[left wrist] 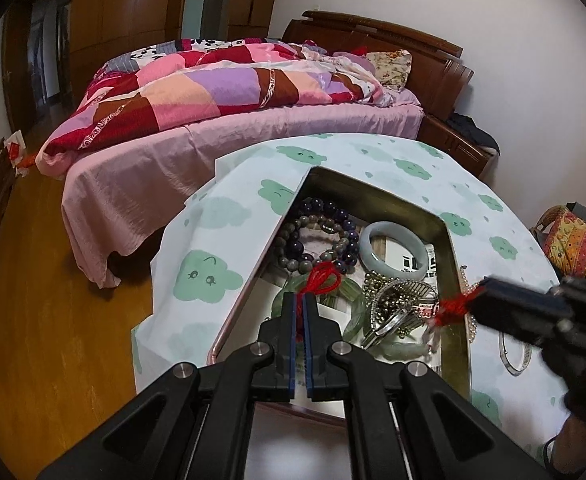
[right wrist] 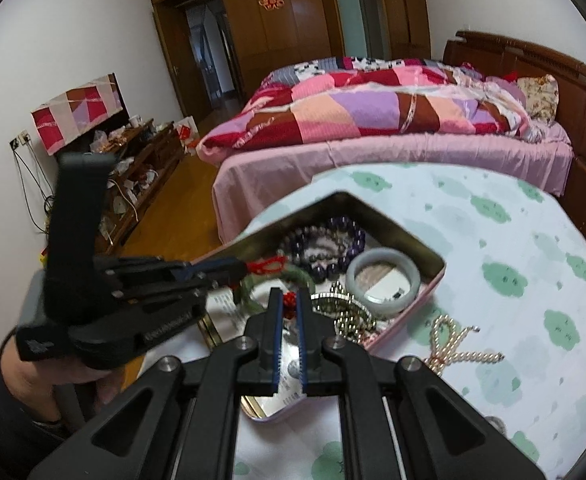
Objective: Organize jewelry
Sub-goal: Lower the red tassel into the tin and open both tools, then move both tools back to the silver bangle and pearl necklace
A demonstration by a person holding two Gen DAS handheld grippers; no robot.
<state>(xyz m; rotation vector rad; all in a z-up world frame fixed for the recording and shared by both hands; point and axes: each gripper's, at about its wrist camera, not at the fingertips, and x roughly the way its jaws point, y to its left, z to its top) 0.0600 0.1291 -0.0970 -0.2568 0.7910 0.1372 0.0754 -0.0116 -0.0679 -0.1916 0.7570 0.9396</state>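
Observation:
An open pink tin point(left wrist: 459, 304) point(right wrist: 421, 300) on the cloud-print tablecloth holds dark beaded bracelets point(left wrist: 325, 236) point(right wrist: 325, 246), a pale jade bangle point(left wrist: 393, 248) point(right wrist: 385, 280), a green bangle point(left wrist: 353, 308) point(right wrist: 253, 286) and a silver bead tangle point(left wrist: 397, 304) point(right wrist: 345, 316). My left gripper point(left wrist: 300, 300) point(right wrist: 241, 268) is shut on a red cord point(left wrist: 325, 280) point(right wrist: 267, 266) tied to the green bangle. My right gripper point(right wrist: 289, 300) point(left wrist: 481, 286) is shut on a red knot point(right wrist: 289, 302) point(left wrist: 453, 308) of a pendant over the tin.
A pearl bow point(right wrist: 453, 344) and a thin bangle point(left wrist: 513, 354) lie on the tablecloth point(left wrist: 197, 264) point(right wrist: 513, 240) right of the tin. A bed point(left wrist: 213, 120) point(right wrist: 373, 128) stands beyond the table. A cluttered low cabinet point(right wrist: 133, 168) is at the left wall.

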